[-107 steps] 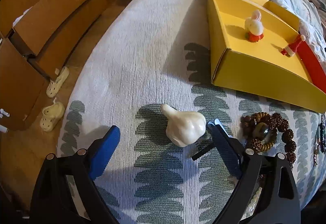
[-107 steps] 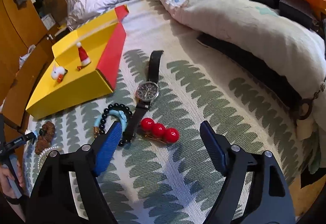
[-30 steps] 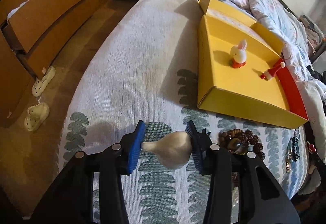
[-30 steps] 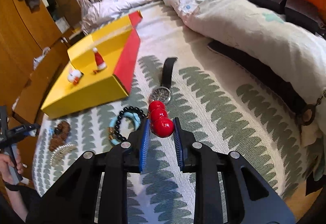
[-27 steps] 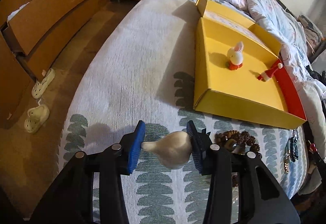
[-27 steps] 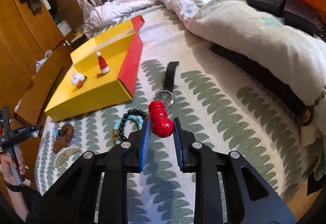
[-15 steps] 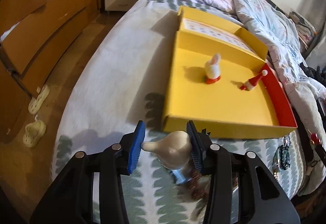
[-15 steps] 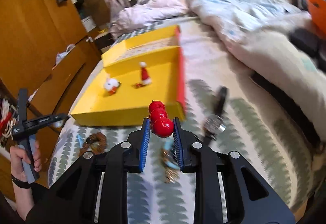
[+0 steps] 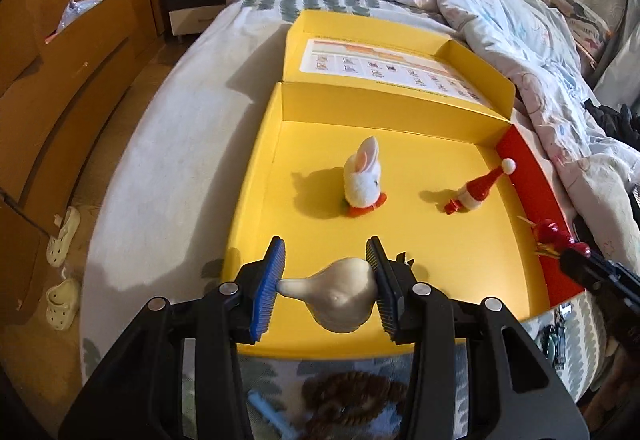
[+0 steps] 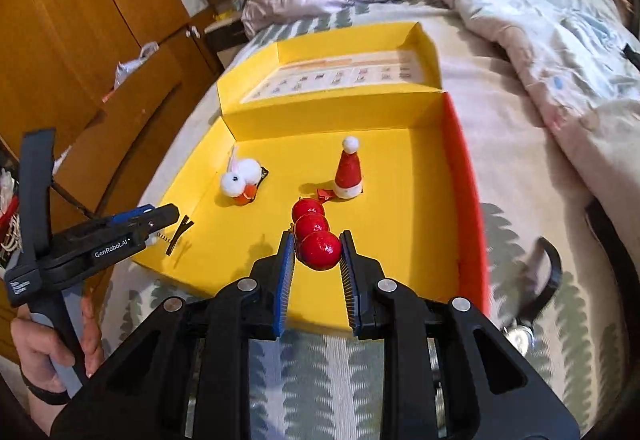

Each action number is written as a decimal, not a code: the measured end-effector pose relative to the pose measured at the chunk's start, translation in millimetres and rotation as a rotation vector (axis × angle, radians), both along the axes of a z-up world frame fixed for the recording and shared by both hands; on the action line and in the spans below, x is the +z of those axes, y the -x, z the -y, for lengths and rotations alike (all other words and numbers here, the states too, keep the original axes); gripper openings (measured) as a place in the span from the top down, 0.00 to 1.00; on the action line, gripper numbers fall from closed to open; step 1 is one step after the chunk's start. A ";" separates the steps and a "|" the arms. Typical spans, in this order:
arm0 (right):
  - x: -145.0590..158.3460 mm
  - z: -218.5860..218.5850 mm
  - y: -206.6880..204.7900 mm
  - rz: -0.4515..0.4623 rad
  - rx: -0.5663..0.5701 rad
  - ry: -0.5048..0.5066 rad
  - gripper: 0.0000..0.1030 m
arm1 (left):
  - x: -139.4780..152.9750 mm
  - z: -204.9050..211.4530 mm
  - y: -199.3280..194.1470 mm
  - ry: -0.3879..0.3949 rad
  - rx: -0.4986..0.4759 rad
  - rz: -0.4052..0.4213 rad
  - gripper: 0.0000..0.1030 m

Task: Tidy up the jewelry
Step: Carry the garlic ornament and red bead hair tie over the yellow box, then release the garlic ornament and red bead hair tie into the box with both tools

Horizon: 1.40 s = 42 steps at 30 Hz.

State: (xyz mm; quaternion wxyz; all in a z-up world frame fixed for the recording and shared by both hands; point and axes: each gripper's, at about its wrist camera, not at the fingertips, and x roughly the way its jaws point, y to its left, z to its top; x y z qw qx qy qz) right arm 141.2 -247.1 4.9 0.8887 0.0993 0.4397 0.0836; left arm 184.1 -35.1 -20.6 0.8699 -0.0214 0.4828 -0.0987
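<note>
My left gripper point(image 9: 326, 280) is shut on a cream gourd-shaped hair clip point(image 9: 334, 294) and holds it above the near edge of the open yellow box point(image 9: 256, 180). My right gripper point(image 10: 317, 260) is shut on a red three-ball hair clip point(image 10: 314, 234) above the same box point(image 10: 400, 240). In the box lie a white rabbit clip point(image 9: 362, 180) and a red Santa-hat clip point(image 9: 476, 190); both also show in the right wrist view, the rabbit point(image 10: 240, 180) and the hat point(image 10: 349, 168). The left gripper also shows in the right wrist view point(image 10: 160, 220).
The box sits on a bed with a leaf-print cover point(image 10: 344, 372). A brown bead bracelet point(image 9: 348, 400) lies below the left gripper. A black wristwatch point(image 10: 540, 292) lies right of the box. Bedding point(image 9: 500, 0) is piled behind. Wooden drawers point(image 9: 60, 60) stand on the left.
Both grippers have moved forward with their clips, from over the bedcover to over the yellow box. Both stay shut.
</note>
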 end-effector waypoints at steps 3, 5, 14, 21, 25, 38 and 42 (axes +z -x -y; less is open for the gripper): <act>-6.7 -4.1 -13.5 -0.024 0.014 0.011 0.77 | -7.3 9.1 -8.3 -0.016 -0.011 -0.019 0.58; -11.6 -5.4 -23.3 -0.044 0.022 0.019 0.77 | -13.8 14.4 -13.6 -0.025 -0.017 -0.035 0.58; -33.5 -3.5 -43.8 -0.122 0.026 0.037 0.77 | -36.3 25.8 -27.8 -0.059 -0.023 -0.105 0.58; -41.9 -3.9 -53.2 -0.148 0.023 0.056 0.77 | -44.6 36.0 -32.0 -0.069 -0.032 -0.120 0.58; -51.7 -5.8 -59.9 -0.174 0.024 0.066 0.77 | -51.1 37.9 -35.3 -0.064 -0.030 -0.137 0.58; -52.3 -4.9 -65.2 -0.165 0.007 0.098 0.72 | -43.3 38.2 -43.5 -0.008 -0.033 -0.121 0.57; -45.1 -1.5 -64.1 -0.141 -0.005 0.104 0.66 | -38.0 31.8 -44.6 0.022 -0.021 -0.100 0.40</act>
